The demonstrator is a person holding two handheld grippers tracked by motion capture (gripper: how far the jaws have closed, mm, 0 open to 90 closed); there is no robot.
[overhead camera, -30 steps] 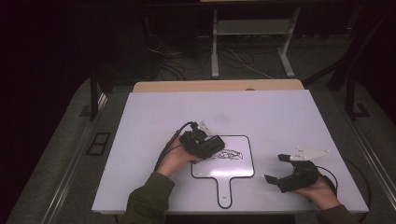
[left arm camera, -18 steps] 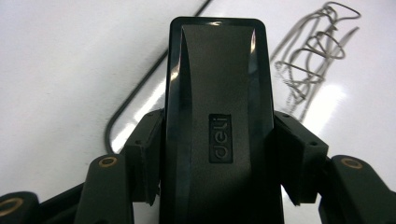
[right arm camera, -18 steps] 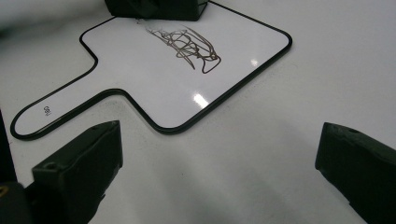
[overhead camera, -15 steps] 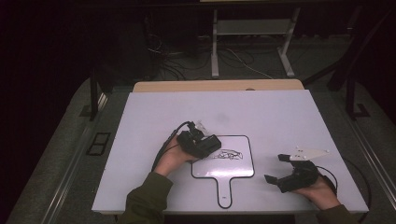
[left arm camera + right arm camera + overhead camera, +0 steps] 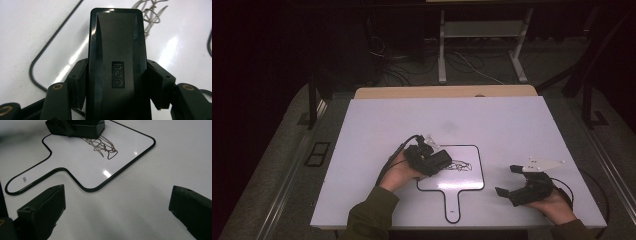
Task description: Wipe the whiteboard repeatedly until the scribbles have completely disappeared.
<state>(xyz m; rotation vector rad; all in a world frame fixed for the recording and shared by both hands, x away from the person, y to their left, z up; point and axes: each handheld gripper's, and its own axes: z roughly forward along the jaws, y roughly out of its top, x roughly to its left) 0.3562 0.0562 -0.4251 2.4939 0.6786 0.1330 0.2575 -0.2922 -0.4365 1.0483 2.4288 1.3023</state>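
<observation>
A white paddle-shaped board (image 5: 464,179) with a black rim lies flat on the table, handle toward me. A dark scribble (image 5: 460,164) marks its upper middle. My left gripper (image 5: 430,159) is shut on a black eraser block (image 5: 116,62) marked "deli". The eraser rests over the board's left part, just left of the scribble (image 5: 150,12). My right gripper (image 5: 507,180) stands open to the right of the board, nothing between its fingers (image 5: 42,207). From there I see the board (image 5: 75,162), the scribble (image 5: 102,146) and the eraser (image 5: 82,126) beyond.
The white table top (image 5: 512,125) runs wide behind and beside the board. A wooden strip (image 5: 447,92) lines its far edge. Past it are a metal stand (image 5: 482,30) and loose cables (image 5: 462,62) on the dark floor.
My left gripper has shifted slightly with the eraser at the board's left part. The right gripper has stayed in place, open.
</observation>
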